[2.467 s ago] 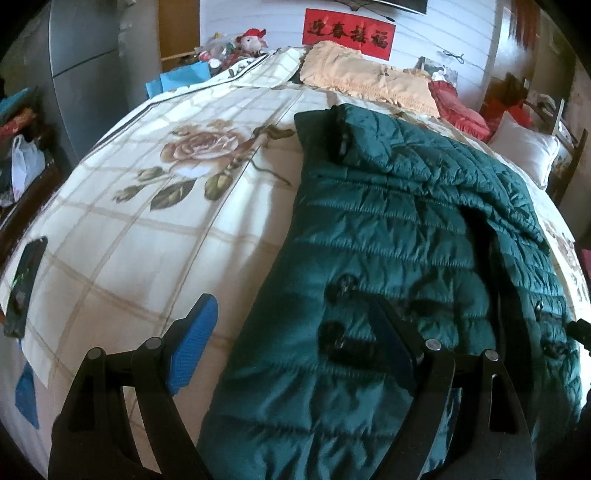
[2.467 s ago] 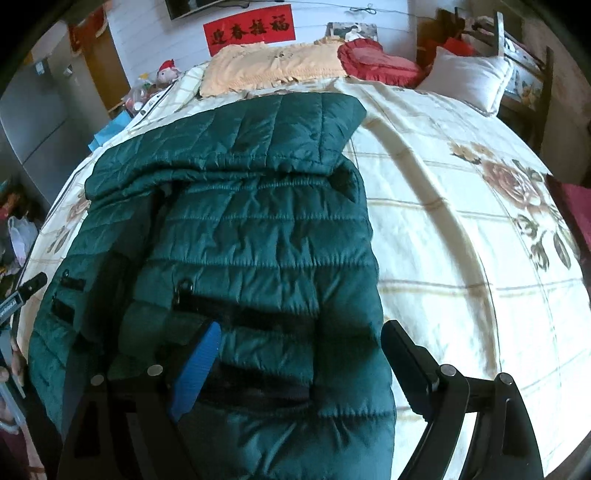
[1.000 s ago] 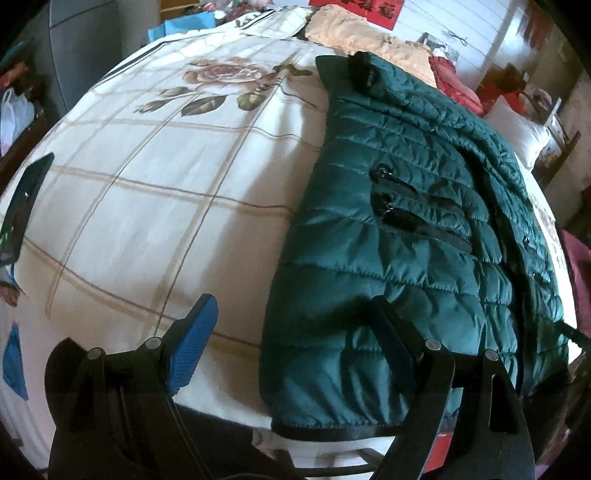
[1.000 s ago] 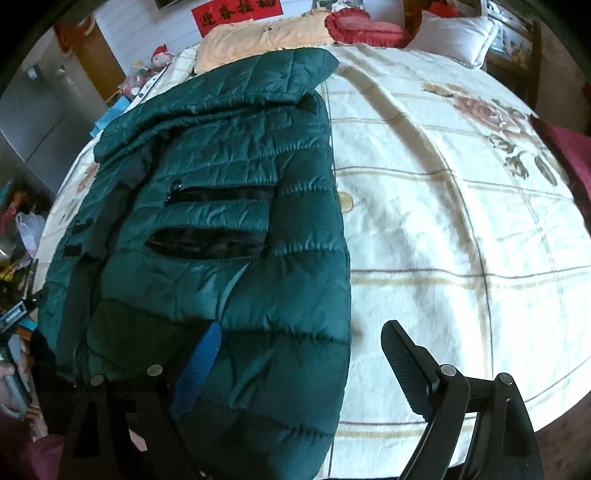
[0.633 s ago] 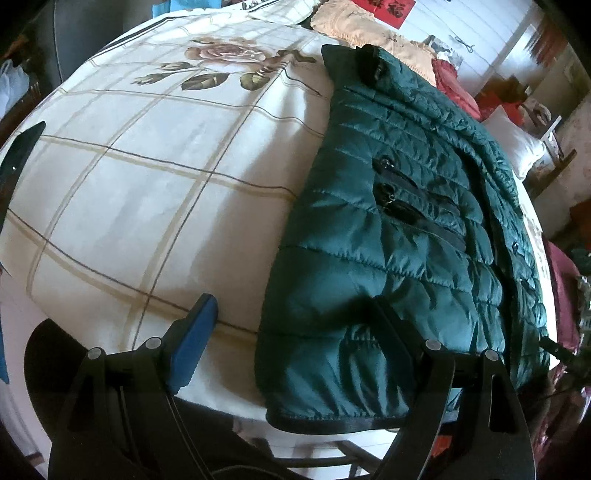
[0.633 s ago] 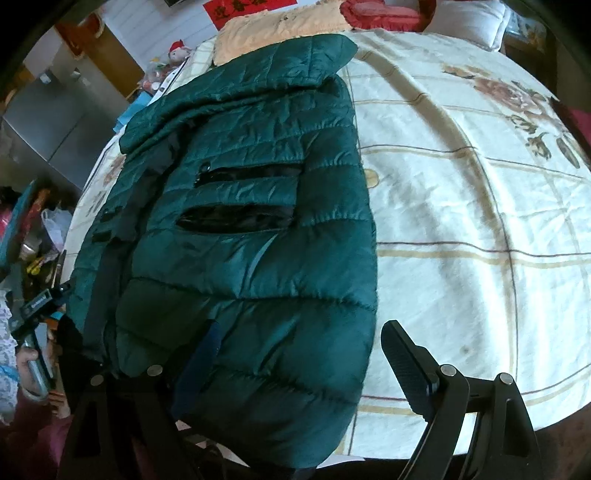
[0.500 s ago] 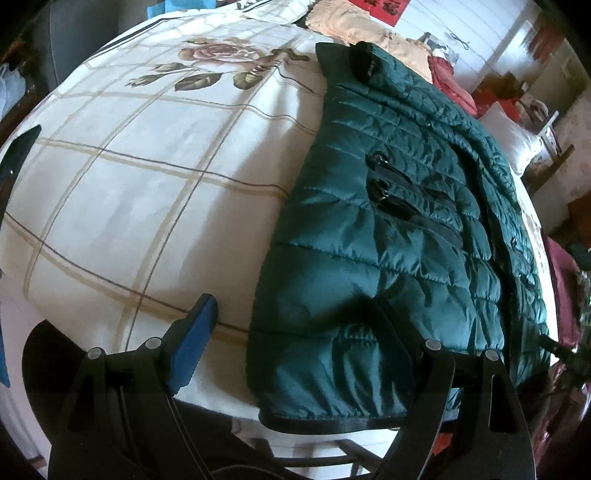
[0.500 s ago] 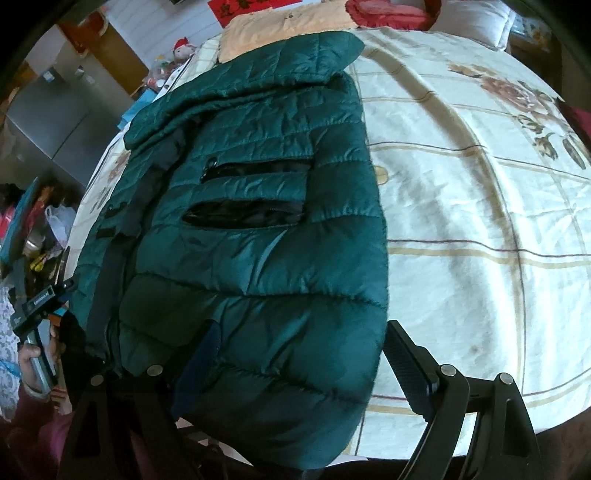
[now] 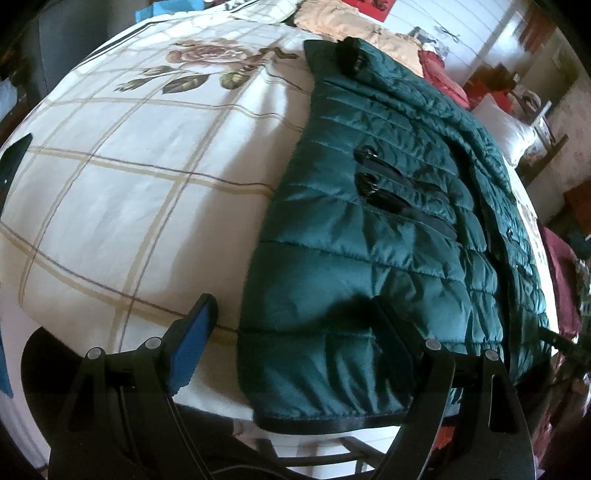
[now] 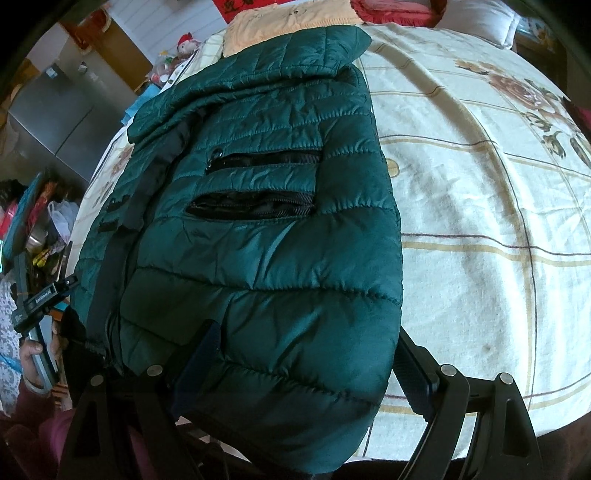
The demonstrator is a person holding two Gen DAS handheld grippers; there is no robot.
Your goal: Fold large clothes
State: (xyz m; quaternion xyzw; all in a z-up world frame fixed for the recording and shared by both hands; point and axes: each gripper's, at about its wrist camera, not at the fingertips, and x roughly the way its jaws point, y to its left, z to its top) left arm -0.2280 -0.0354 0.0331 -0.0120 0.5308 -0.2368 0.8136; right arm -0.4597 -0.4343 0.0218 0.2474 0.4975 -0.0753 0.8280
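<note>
A dark green quilted jacket [image 9: 388, 206] lies lengthwise on the bed, collar at the far end, its black-trimmed hem hanging over the near edge. Two black zip pockets [image 10: 255, 184] show on its front. My left gripper [image 9: 295, 343] is open, its jaws standing either side of the hem's left corner. My right gripper [image 10: 306, 365] is open too, with the hem's right part [image 10: 295, 387] between its jaws; the left finger is partly hidden behind the fabric. The left gripper's tip [image 10: 44, 295] shows at the left edge of the right wrist view.
The bed [image 9: 129, 166] has a cream checked cover with rose prints. Pillows and an orange blanket [image 10: 288, 18] lie at the head. A grey cabinet [image 10: 55, 122] and clutter stand to the left. A dark phone-like object [image 9: 11, 158] lies at the bed's left edge.
Both grippers have drawn back from over the jacket's body to its hem at the near bed edge, then closed in on it. Both stay open.
</note>
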